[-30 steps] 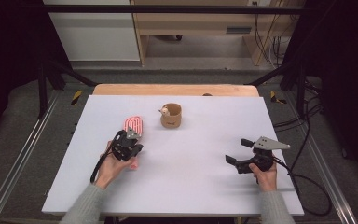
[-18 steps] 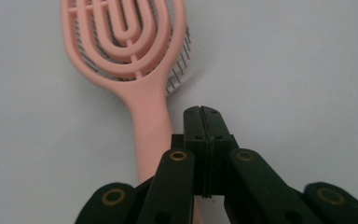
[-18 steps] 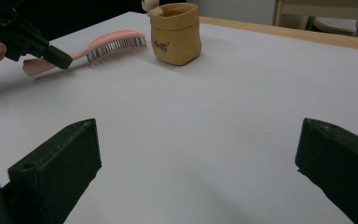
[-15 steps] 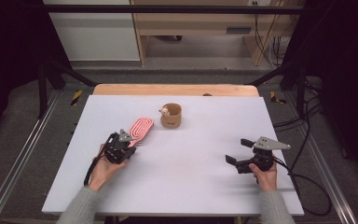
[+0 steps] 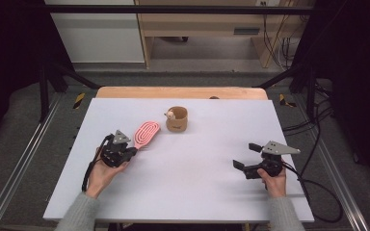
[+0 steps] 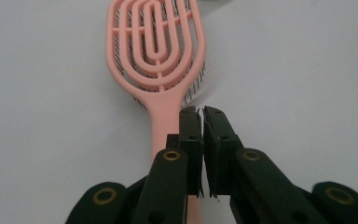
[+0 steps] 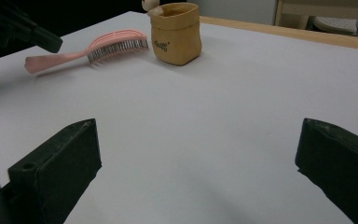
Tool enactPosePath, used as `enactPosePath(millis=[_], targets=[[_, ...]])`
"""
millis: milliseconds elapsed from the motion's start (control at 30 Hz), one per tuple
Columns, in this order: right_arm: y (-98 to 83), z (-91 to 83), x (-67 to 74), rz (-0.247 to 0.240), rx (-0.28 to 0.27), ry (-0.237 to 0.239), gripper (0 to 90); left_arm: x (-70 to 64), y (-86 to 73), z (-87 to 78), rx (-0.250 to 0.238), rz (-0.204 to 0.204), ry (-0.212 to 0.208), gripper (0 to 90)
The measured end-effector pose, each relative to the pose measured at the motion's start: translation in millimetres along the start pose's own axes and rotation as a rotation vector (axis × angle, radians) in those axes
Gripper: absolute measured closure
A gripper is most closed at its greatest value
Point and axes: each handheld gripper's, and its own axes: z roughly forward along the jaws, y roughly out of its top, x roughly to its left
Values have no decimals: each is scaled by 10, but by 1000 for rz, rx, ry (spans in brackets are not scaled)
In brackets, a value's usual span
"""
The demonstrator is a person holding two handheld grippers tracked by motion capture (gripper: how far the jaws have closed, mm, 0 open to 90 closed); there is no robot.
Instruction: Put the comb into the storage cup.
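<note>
Left gripper [image 6: 201, 112] jaws just cracked open — nearly closed, nothing pinched; pink plastic vented hairbrush [image 6: 156, 56] lies released on white counter [image 5: 197, 168], handle beneath them. Right gripper [image 5: 248, 158] open wide.

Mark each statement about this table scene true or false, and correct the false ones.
1. The pink plastic hairbrush lies on the white table with its bristles facing down. True.
2. In the high view, the tan pouch-shaped cup stands to the left of the hairbrush. False: it stands to the right of the brush head.
3. The right gripper has its jaws wide open with nothing between them. True.
4. The hairbrush stands inside the cup. False: it lies on the table beside the cup, apart from it.
5. The right gripper holds the cup. False: the cup stands alone, far from that gripper.
</note>
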Motion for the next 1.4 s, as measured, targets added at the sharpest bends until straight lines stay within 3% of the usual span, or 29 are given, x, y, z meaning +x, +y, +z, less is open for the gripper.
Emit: enactPosePath(millis=[133, 367, 700, 967, 1400], targets=[[0, 1, 0, 0, 1, 0, 4, 59, 14, -105, -49, -27, 0, 744], [0, 2, 0, -2, 3, 0, 4, 137, 40, -237, -120, -72, -10, 443], [2, 1, 1, -1, 2, 0, 4, 157, 94, -351, -145, -94, 16, 105], [2, -2, 1, -3, 2, -2, 3, 165, 180, -461, -161, -85, 14, 17], [2, -4, 0, -4, 0, -3, 4, 216, 268, -442, -164, -95, 8, 0]])
